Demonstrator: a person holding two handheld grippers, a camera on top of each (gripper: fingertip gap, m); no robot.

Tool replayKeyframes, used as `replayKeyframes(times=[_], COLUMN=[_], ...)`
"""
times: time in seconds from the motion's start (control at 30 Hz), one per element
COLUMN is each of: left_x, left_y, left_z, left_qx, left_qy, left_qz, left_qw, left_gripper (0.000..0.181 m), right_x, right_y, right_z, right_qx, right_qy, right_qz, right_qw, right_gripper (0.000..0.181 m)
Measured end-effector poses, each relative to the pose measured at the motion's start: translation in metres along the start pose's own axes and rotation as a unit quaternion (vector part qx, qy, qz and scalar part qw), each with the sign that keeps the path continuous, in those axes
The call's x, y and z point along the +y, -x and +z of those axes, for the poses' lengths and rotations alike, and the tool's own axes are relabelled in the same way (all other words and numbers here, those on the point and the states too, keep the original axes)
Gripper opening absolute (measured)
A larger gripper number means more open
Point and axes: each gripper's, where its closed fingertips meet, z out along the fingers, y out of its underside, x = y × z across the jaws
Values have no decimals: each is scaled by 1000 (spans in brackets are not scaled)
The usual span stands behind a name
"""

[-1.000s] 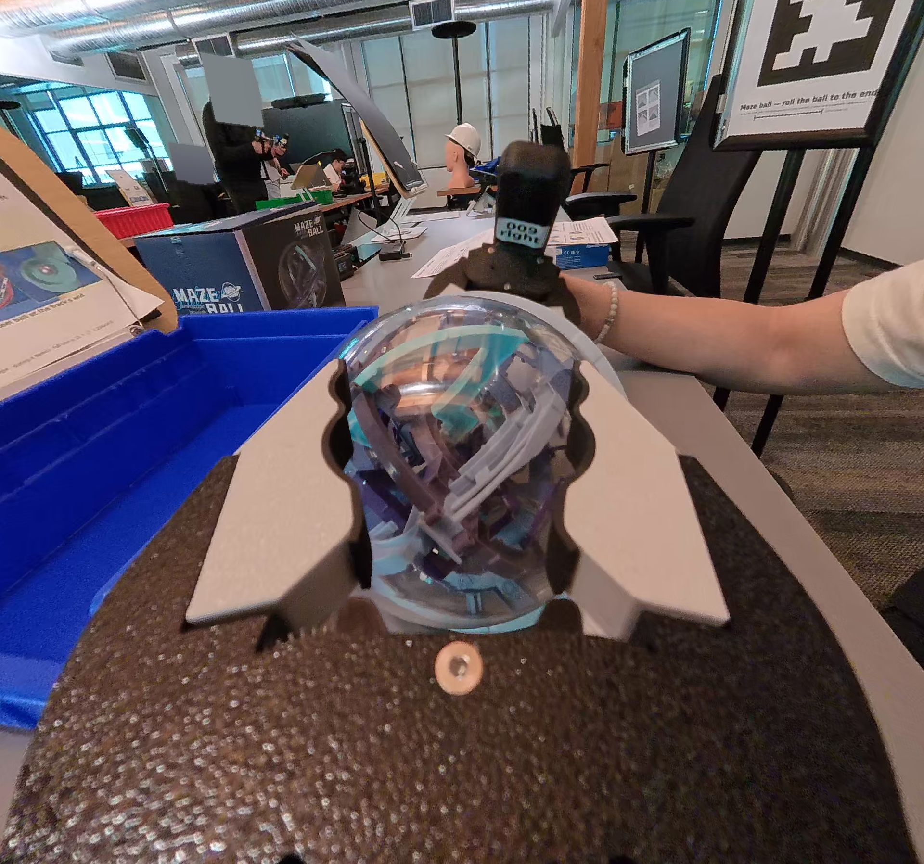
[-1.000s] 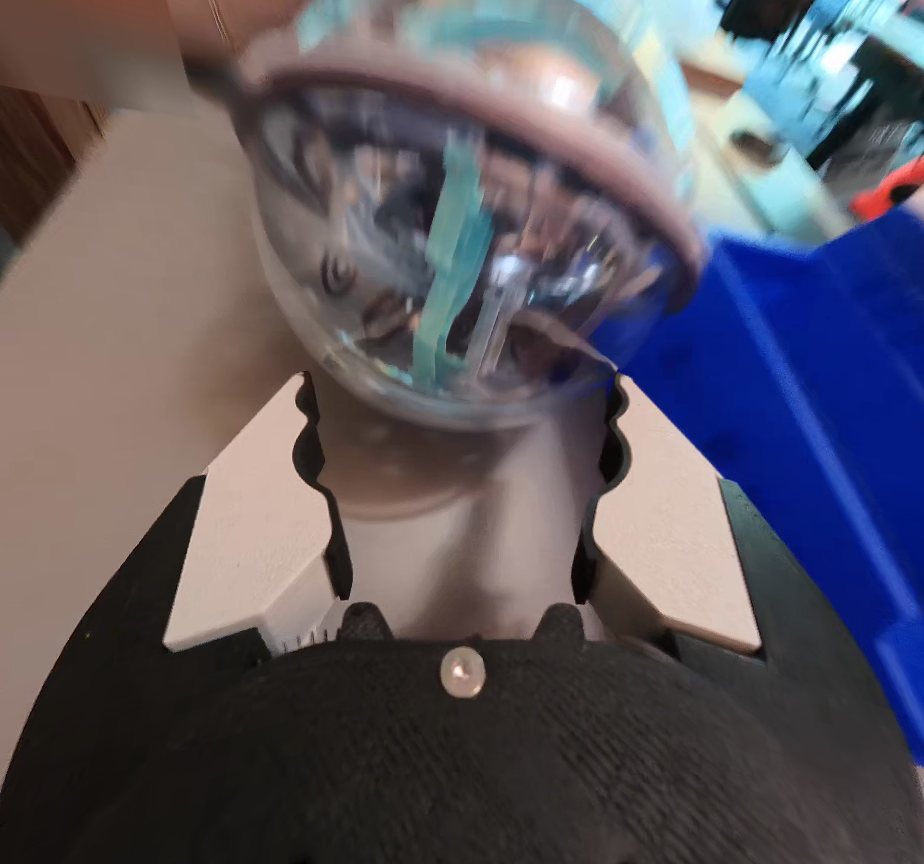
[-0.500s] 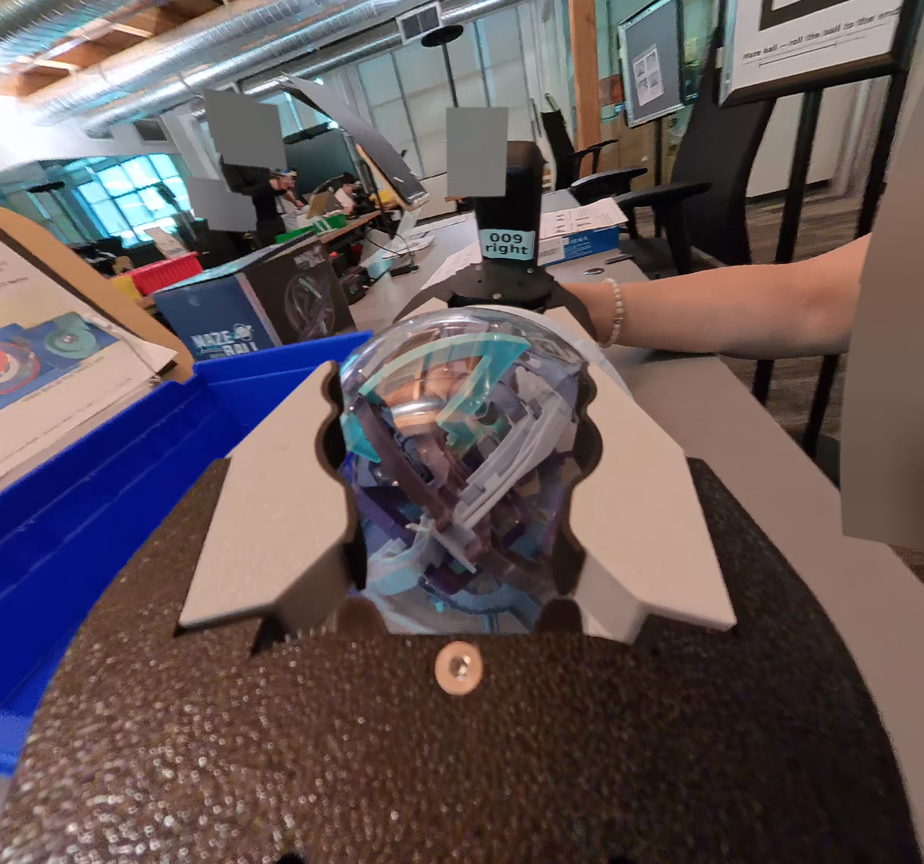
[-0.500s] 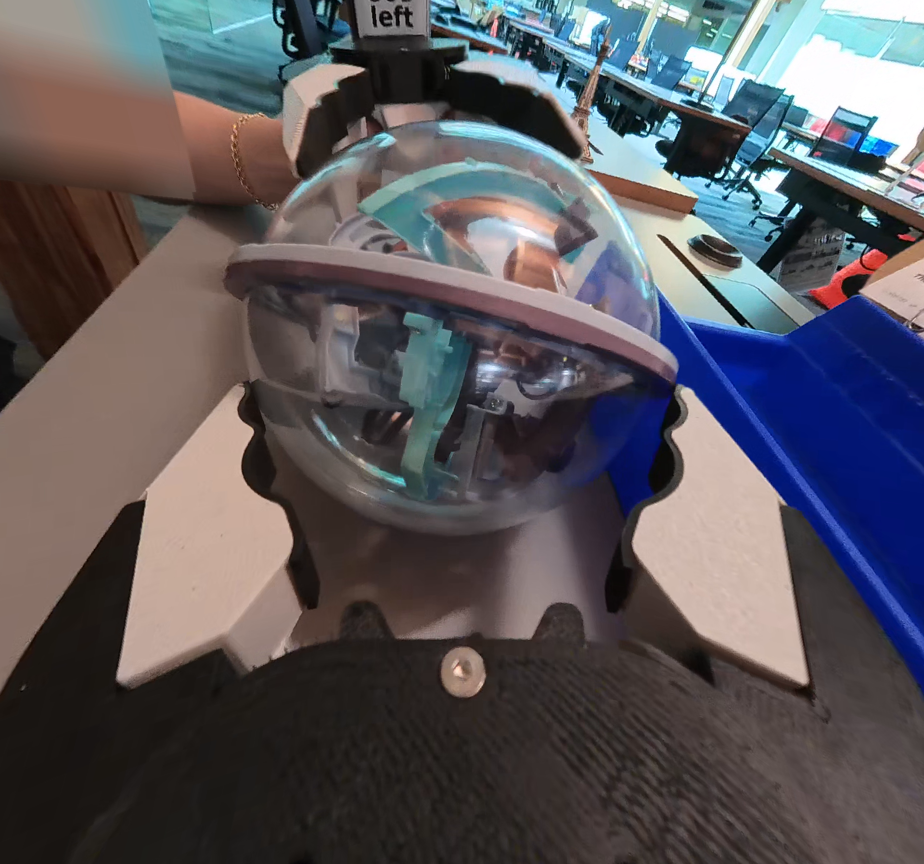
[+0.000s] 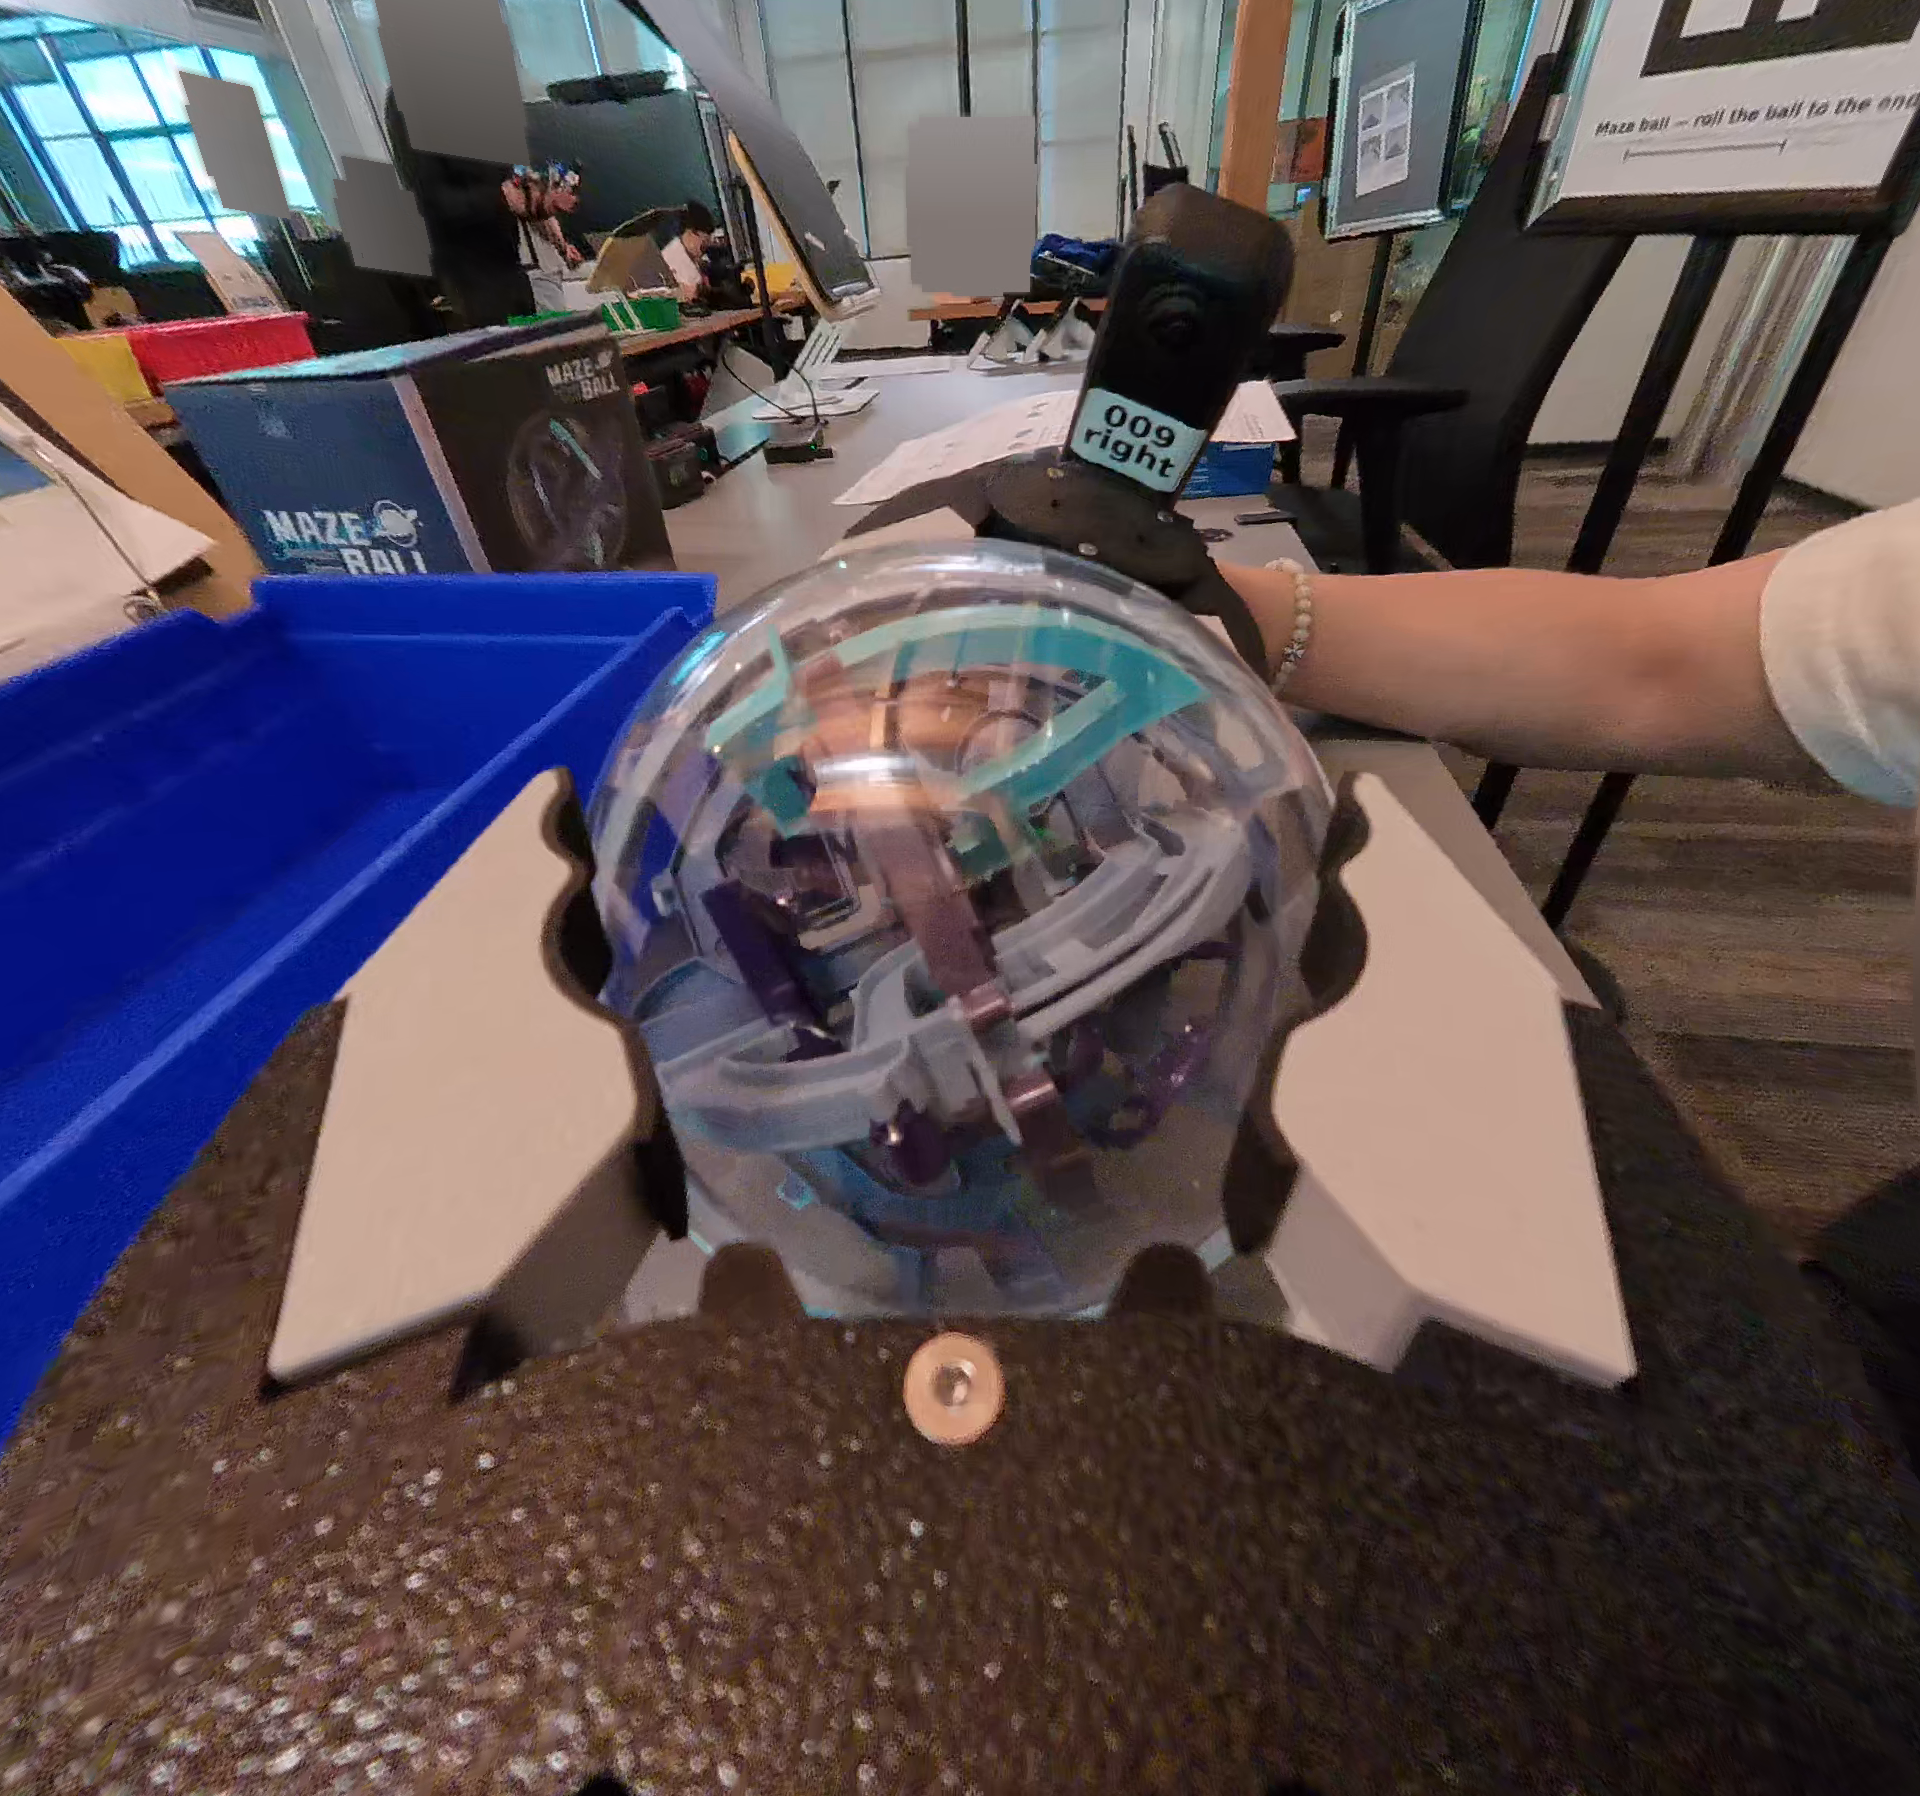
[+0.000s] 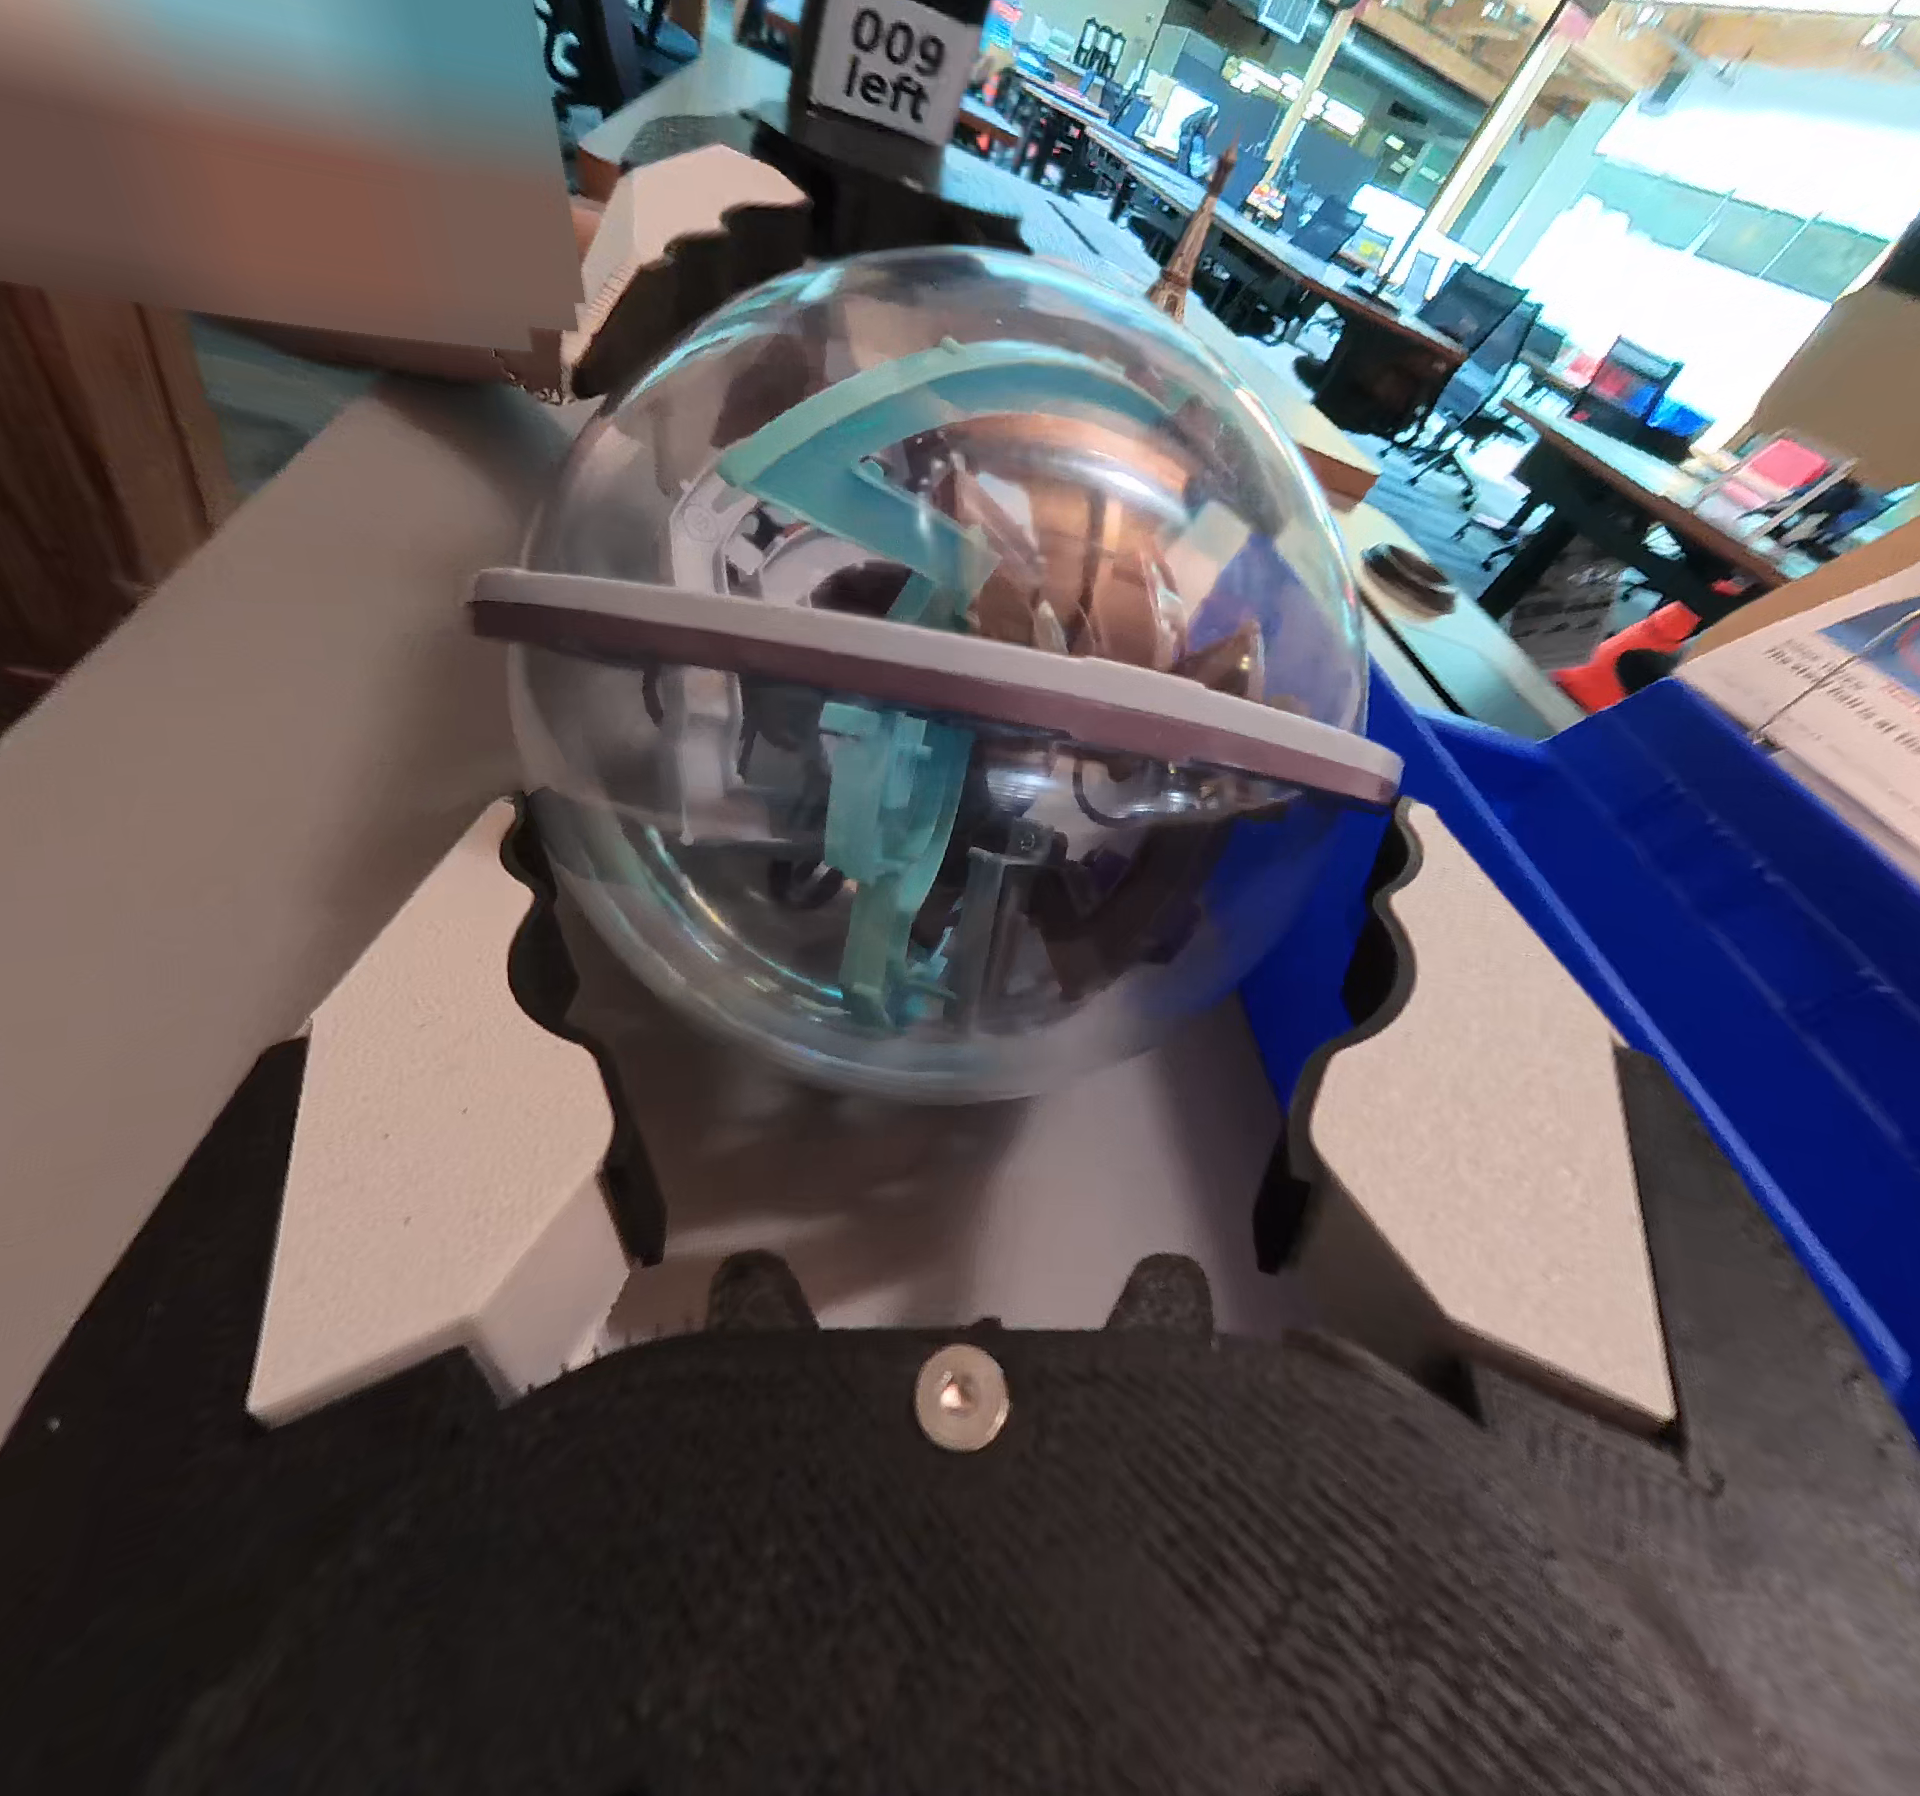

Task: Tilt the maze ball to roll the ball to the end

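With the maze ball (image 5: 956,925) pinched between the left gripper (image 5: 956,1019) fingers and the right gripper (image 6: 956,1008) spread loosely around it, smooth plastic could slip during a tilt.

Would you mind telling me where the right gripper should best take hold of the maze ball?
Probably on the clear shell of the maze ball just below its grey equator band, coming in level from the side opposite the left gripper. The round, smooth shell offers no handle, so the widest girth seats best.
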Motion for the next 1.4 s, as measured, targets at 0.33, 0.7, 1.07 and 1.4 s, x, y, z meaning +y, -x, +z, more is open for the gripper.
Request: replayKeyframes(times=[0.33, 0.7, 1.07, 1.4], left_x=[-1, -6, -6, -7], left_y=[-2, 2, -9, -19], left_z=[0, -6, -6, -5], left_qx=[15, 21, 44, 57], left_qy=[-17, -19, -11, -5], left_qz=[-13, -48, -8, 31], left_qw=[1000, 998, 999, 998], left_gripper=[136, 126, 127, 127], right_x=[6, 23, 6, -6], right_y=[2, 2, 11, 14], right_z=[-2, 0, -11, -11], right_qx=[8, 11, -32, -49], right_qy=[13, 55, 20, -20], right_qz=[-31, -35, 30, 70], right_qw=[999, 998, 999, 996], right_gripper=[147, 142, 139, 141])
